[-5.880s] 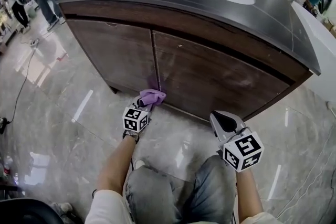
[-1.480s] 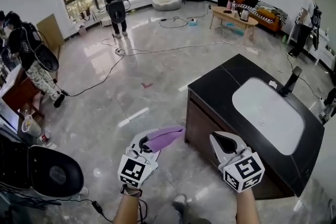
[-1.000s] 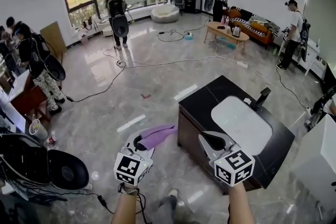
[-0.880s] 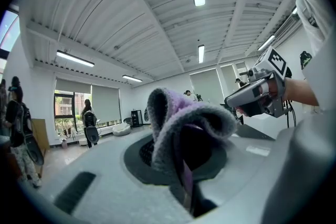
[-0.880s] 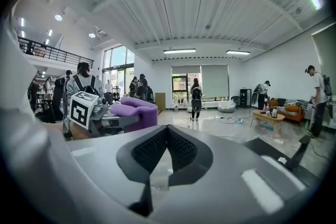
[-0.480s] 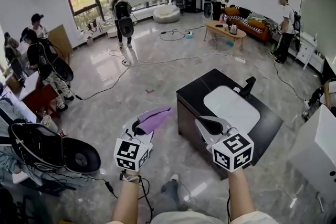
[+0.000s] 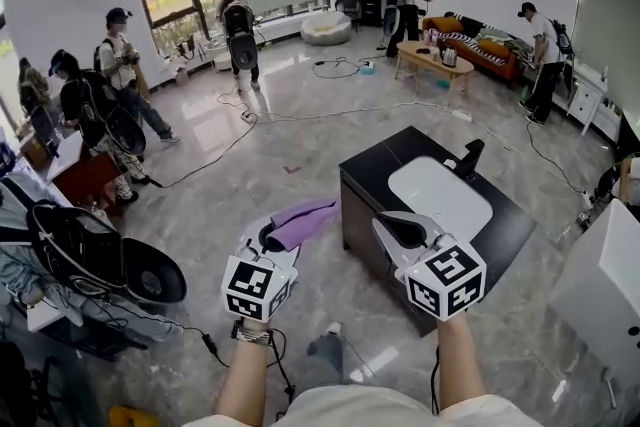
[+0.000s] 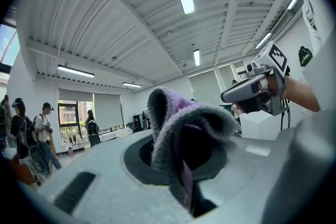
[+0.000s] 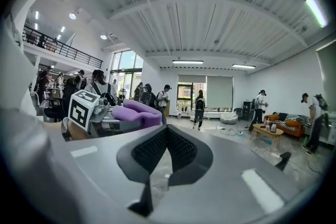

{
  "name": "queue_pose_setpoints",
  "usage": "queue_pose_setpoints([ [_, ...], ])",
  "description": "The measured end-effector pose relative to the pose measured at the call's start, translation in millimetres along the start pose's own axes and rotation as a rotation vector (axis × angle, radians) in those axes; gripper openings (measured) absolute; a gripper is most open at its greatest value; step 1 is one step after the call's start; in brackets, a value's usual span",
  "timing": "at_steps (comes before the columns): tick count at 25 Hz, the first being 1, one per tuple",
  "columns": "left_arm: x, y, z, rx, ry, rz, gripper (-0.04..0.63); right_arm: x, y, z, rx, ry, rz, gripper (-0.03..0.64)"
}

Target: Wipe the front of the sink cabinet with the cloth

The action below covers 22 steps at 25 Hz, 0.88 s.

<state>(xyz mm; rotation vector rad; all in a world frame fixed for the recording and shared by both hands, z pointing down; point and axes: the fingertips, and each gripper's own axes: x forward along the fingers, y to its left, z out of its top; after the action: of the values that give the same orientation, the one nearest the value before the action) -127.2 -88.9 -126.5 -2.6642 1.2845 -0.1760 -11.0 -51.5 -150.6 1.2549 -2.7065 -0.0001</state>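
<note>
Head view, purple cloth (image 7: 302,220) pinched in closed left claw (image 7: 283,233), sticking past its tips, right claw (image 7: 386,224) closed, empty

No words, numbers or brand names can be read anywhere. The only printed marks are black-and-white square code patterns. They stand on the left marker cube (image 7: 258,287) of the left gripper (image 7: 283,233) and on the right marker cube (image 7: 446,277) of the right gripper (image 7: 398,227). These are patterns, not letters. A dark emblem (image 8: 304,53) on a white garment at the right of the left gripper view is too small to read.
</note>
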Motion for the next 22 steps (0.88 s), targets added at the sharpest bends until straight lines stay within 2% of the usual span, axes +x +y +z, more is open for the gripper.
queue_pose_setpoints([
  [6, -5.2, -25.5, 1.2, 0.028, -0.01, -0.015, 0.051, -11.4, 3.0, -10.8, -0.024, 0.004, 0.009, 0.006],
  [17, -16.6, -43.0, -17.5, 0.018, -0.003, -0.028, 0.051, -16.9, 13.8, -29.0, -0.035, 0.018, 0.014, 0.006],
  [22, -3.4, -47.6, -14.0, 0.015, 0.005, -0.032, 0.051, -20.3, -1.9, -28.2, -0.031, 0.026, 0.007, 0.006],
])
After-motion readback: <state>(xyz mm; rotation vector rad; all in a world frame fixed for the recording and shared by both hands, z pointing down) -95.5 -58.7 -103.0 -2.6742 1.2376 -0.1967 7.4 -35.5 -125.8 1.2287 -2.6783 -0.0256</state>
